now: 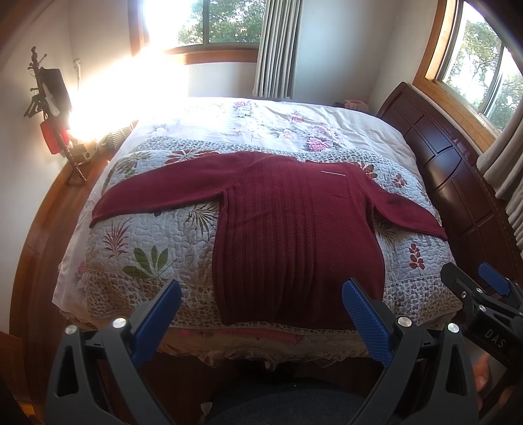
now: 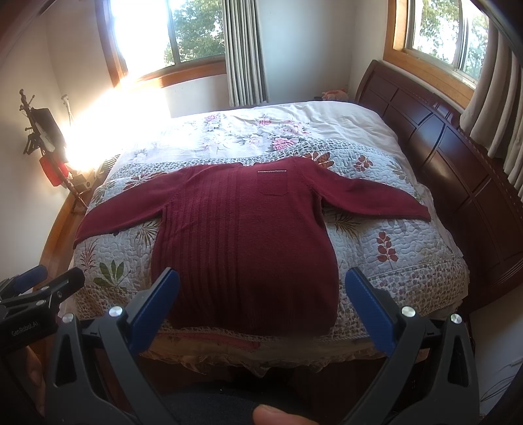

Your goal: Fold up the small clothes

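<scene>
1. The left gripper sits nearest its camera, its blue-padded jaws spread wide and holding nothing; a dark lap fills the 6 o'clock edge below it.
2. The right gripper is likewise spread wide and empty, with a fingertip of the person showing at 6 o'clock in the right wrist view.
3. Each gripper shows in the other's view: the right one at 4 o'clock of the left wrist view, the left one at 8 o'clock of the right wrist view.
4. Just beyond both pairs of jaws, toward 12 o'clock, the hem of the dark red sweater lies at the near edge of the bed; the jaws frame it but do not touch it.
5. The sweater lies flat and unfolded on the floral quilt, sleeves stretched toward 9 and 3 o'clock, a chest pocket near its far end.
6. Farther off, the dark wooden headboard stands at 2 o'clock, and sunlit windows fill 12 o'clock.
</scene>
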